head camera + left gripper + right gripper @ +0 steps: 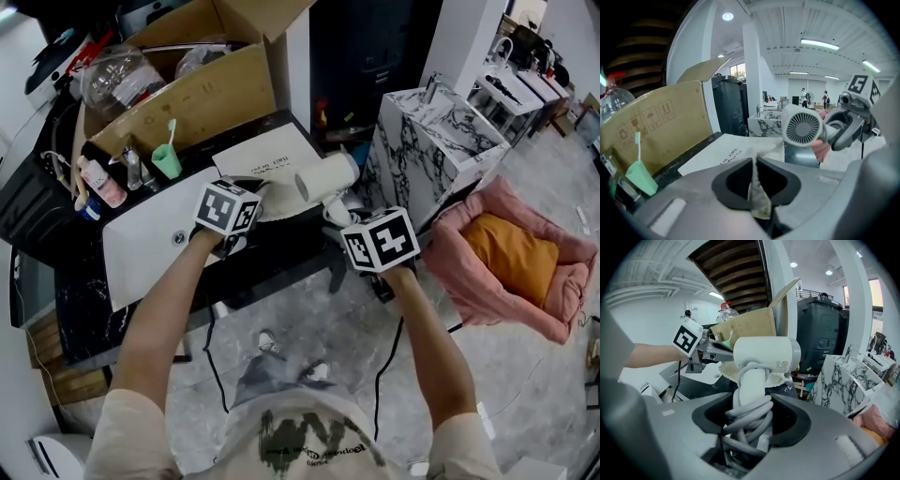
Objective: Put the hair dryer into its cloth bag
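Cardboard box (187,94) stands open at the far left of the dark counter (281,253), a green cup (167,161) with a toothbrush at its six o'clock.

Just right of that, the left gripper (261,194) has its jaws closed together on a thin fold of the cloth bag (267,155). In the left gripper view the pinched cloth (758,199) stands as a narrow strip between the pads. The rest of the bag spreads out flat and white on the counter at twelve o'clock from the jaws. The bare left forearm runs up from the person's shoulder toward one o'clock, with the gripper tipped downward.

At about three o'clock from the bag the hair dryer (328,178) is held up, close beside the bag's ruffled edge; whether they touch I cannot tell. Its round grilled end (802,127) faces the left gripper.

The right gripper (342,216) is clamped on the dryer's handle (752,380), which stands upright between the jaws with the grey cord (750,416) wound round it. The barrel sits at twelve o'clock above the pads. The right forearm reaches toward eleven o'clock, gripper pitched downward.

Farther right stand a marble-patterned cabinet (422,141) and, at its five o'clock, a pink cushioned bed (525,258).
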### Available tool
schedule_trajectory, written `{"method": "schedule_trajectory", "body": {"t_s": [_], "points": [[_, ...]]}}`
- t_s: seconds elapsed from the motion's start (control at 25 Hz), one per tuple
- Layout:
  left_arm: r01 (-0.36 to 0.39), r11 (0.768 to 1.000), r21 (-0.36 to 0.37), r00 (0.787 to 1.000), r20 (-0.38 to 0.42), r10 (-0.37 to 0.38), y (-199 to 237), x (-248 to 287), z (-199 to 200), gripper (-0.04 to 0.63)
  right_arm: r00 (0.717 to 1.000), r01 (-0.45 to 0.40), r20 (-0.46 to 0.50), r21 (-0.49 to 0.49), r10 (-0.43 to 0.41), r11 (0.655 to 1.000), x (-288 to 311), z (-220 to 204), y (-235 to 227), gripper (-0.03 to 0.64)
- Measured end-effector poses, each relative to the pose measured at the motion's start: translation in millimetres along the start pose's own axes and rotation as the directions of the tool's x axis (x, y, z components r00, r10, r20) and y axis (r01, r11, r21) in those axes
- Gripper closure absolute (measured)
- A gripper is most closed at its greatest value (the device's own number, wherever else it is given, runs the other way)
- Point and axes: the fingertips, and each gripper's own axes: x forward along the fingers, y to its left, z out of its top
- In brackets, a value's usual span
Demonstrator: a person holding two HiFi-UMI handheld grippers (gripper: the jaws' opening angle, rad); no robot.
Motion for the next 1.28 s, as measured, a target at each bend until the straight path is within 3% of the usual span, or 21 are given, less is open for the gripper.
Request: {"method": "schedule_trajectory", "body": {"t_s": [0.32, 0.68, 1.28], "points": [[-0.045, 0.995, -0.091, 0.994, 0.096, 0.054, 10.3, -8.6, 44.1, 0.563, 1.0, -0.013, -0.001, 0.008, 0.013, 1.0, -3.2, -4.4, 3.9, 0.37], [-0.048, 0.991, -0.127, 0.987, 0.146, 0.066, 11.2, -9.4, 74.8, 0.565, 0.999, -0.039, -0.023, 0.019, 0.039, 0.999, 1.9, -15.6, 14.5, 0.368], [-0.015, 0.997, -0.079, 0.986, 0.165, 0.028, -1.9, -12.2, 80.4, 0.565, 0.989, -0.12, -0.069, 0.108, 0.128, 0.987, 43.2, -26.6, 29.4, 0.368]]}}
